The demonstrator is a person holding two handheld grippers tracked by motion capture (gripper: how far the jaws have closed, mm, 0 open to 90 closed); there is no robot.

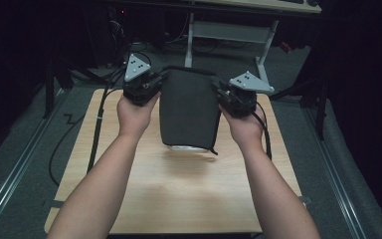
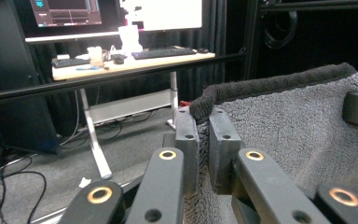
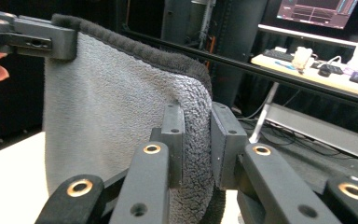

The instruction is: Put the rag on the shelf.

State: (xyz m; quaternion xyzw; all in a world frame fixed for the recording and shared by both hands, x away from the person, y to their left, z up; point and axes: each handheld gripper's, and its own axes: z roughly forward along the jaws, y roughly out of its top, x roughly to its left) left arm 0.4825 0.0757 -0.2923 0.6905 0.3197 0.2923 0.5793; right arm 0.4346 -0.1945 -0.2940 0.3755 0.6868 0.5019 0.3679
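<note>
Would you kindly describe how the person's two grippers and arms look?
Both the left gripper and the right gripper are black blocks topped by a grey three-cornered plate with small dark dots. A black cable trails from each. Seen from the gripper views, their black linkage arms carry brass-ringed pivots and end in grey rectangular jaws with screw holes. The forearms are bare, without sleeves.

A dark grey fleecy towel [image 1: 188,109] hangs spread upright above the table, pinched at both top corners, bottom edge free.
</note>
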